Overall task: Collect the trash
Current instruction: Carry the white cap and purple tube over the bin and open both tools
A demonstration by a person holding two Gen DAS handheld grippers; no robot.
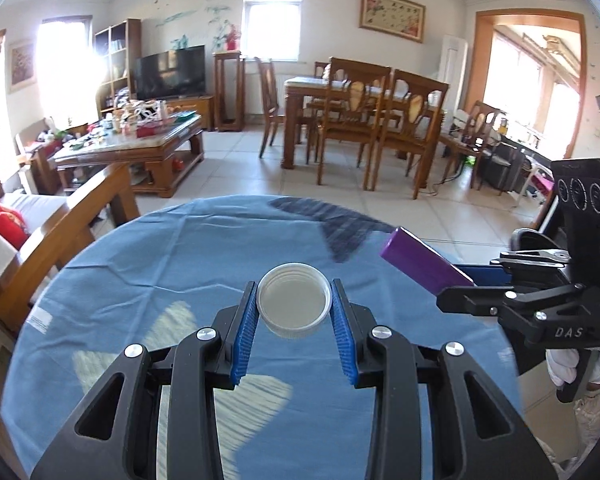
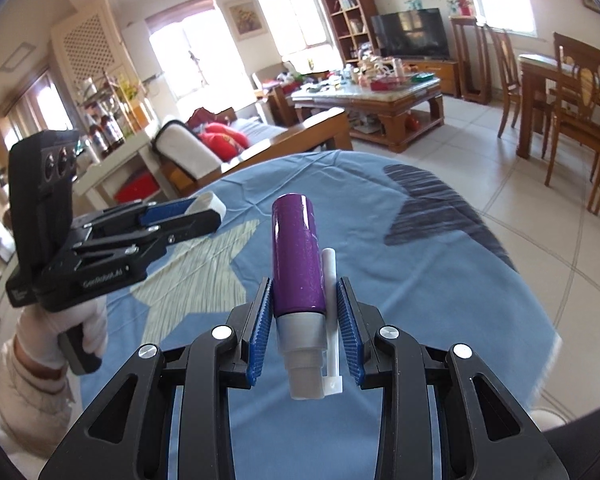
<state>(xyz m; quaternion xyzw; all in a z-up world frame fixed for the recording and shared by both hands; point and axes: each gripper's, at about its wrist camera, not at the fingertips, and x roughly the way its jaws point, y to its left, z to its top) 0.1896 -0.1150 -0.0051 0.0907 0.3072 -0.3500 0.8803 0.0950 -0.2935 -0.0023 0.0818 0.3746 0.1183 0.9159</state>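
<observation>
My left gripper is shut on a white screw cap, hollow side facing the camera, held above the round table with the blue cloth. My right gripper is shut on a purple bottle with a grey neck and a white tube along its side, pointing away from the camera over the same cloth. In the left wrist view the purple bottle and right gripper show at the right. In the right wrist view the left gripper with the white cap shows at the left.
A gloved hand holds the left tool. Beyond the table: a wooden sofa arm, a cluttered coffee table, a dining table with chairs, tiled floor. The cloth carries a pale star print and a dark patch.
</observation>
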